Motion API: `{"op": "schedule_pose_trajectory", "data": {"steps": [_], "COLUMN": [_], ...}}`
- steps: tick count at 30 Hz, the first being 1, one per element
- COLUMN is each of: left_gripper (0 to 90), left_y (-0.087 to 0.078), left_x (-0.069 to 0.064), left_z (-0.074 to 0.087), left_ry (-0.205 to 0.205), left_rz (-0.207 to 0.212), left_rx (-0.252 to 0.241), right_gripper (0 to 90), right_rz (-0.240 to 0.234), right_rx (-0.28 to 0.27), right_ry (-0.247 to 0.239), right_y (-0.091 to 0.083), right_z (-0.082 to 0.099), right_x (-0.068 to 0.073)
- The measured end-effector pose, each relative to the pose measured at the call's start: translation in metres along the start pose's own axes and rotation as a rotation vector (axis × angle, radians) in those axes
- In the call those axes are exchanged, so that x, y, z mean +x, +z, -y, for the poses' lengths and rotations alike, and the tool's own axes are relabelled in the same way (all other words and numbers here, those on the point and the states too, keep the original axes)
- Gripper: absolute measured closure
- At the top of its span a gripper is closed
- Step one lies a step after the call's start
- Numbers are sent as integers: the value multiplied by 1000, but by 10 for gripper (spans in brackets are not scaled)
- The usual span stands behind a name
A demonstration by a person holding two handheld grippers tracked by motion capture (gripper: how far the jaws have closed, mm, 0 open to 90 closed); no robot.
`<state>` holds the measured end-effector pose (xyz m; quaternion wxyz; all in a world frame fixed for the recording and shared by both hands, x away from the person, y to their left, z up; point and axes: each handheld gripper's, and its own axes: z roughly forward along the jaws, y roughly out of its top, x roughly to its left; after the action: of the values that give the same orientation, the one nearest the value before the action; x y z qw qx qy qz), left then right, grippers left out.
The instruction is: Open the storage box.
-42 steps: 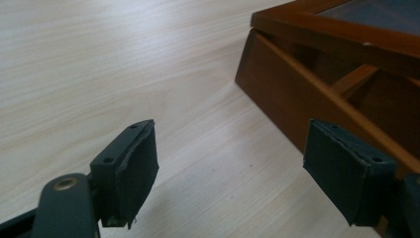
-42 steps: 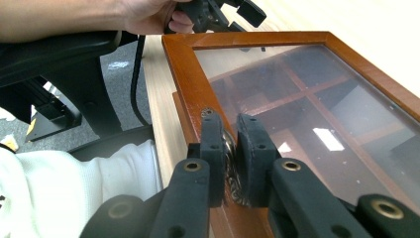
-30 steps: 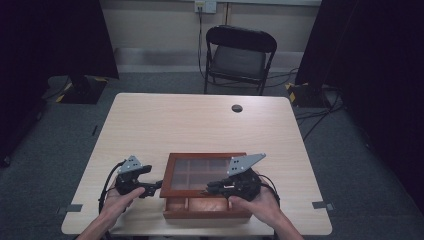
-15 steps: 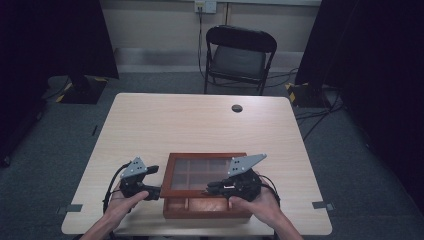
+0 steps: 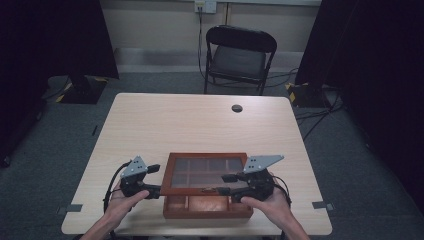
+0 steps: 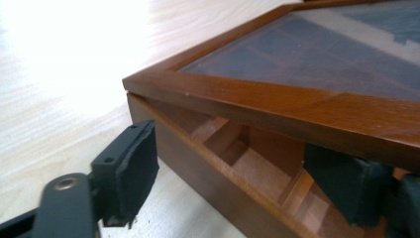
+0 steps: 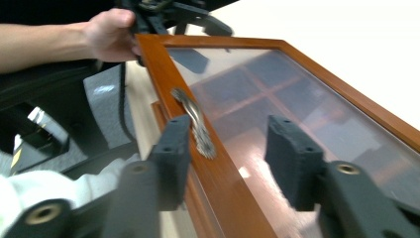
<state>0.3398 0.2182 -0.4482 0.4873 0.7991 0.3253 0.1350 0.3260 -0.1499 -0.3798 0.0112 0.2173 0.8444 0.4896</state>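
box [image 5: 207,190] lid raised (glass top) | left gripper [image 5: 155,180], right gripper [image 5: 225,184] flanking

**Room and surroundings**

Light wood table [image 5: 200,125] on grey carpet floor [image 5: 350,165], with a small dark round cap [image 5: 237,108] near its far edge. Black folding chair [image 5: 239,57] beyond, facing in. Pale wall [image 5: 160,22] behind — outlet [image 5: 205,5] with cord. Black curtains [image 5: 55,40] both sides; cables [image 5: 320,107] trail right.

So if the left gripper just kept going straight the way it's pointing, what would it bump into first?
Most likely the wooden box: the left gripper already straddles its side wall, one pad outside, one under the raised glass lid. The inner dividers probably come next, though depth is unclear.
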Motion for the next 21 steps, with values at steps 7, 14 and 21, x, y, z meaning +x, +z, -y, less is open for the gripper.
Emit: {"op": "schedule_pose_trajectory", "data": {"steps": [7, 14, 21], "left_gripper": [201, 203, 217], "left_y": [2, 0, 1], "left_x": [-6, -4, 2], "left_z": [-10, -19, -29], "left_ry": [33, -8, -46], "left_rz": [14, 26, 56], "left_rx": [-7, -35, -52], "right_gripper": [339, 241, 202], "right_rz": [47, 81, 110], "right_rx": [-45, -78, -75], "right_ry": [49, 53, 58], "right_y": [-17, -28, -29], "right_z": [7, 7, 8], "right_x": [-7, -9, -14]}}
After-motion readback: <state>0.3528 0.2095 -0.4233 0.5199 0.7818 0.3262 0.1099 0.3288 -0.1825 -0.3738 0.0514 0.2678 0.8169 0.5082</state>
